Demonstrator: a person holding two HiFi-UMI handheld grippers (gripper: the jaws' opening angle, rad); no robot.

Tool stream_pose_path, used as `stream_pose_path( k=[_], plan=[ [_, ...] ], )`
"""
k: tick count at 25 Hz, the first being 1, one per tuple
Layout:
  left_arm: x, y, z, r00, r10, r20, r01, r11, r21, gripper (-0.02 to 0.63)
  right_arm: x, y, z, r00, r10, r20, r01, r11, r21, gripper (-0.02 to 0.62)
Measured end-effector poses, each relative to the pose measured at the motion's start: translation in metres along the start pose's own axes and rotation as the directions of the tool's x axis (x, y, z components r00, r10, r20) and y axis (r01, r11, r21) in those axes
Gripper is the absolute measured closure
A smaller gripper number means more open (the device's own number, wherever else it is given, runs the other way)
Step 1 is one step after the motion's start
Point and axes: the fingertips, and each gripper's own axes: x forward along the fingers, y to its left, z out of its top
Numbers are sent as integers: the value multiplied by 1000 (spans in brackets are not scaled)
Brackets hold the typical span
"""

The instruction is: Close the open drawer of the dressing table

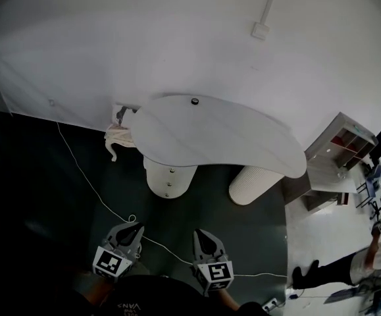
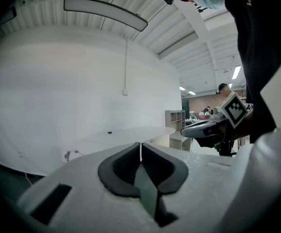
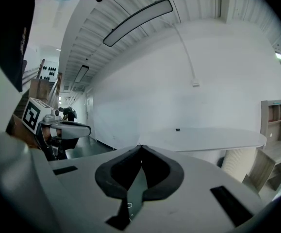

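The white kidney-shaped desk (image 1: 223, 137) stands against the white wall (image 1: 144, 38), well ahead of both tongs. Its drawers sit in the white round pedestal (image 1: 170, 180) under the left end of the top, each marked by 1 of 2 small knobs (image 1: 171, 170). As far as the head view shows, their fronts lie flush with the pedestal's curve. A white ribbed cylinder leg (image 1: 254, 184) carries the right end, and 1 small black object (image 1: 195, 101) rests on the top near the wall. A crumpled pale cloth (image 1: 119, 137) hangs just beside the desk's left end. A thin white cable (image 1: 91, 186) trails over the dark floor (image 1: 39, 176) and passes between the tongs. The left tongs (image 1: 135, 228) (image 2: 140, 144) are pressed together with nothing between them. The right tongs (image 1: 202, 234) (image 3: 140, 147) are likewise closed and empty. Both point toward the desk. A grey open shelf unit (image 1: 348, 140) stands further right.
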Motion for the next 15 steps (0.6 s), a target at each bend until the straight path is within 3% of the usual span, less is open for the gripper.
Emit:
stream_pose_path(
  k=[15],
  plan=[
    [-17,0,4,998,55,31,-57,998,41,586,-17,3,7,1000,-9,14,9,1000,-16,592]
  ],
)
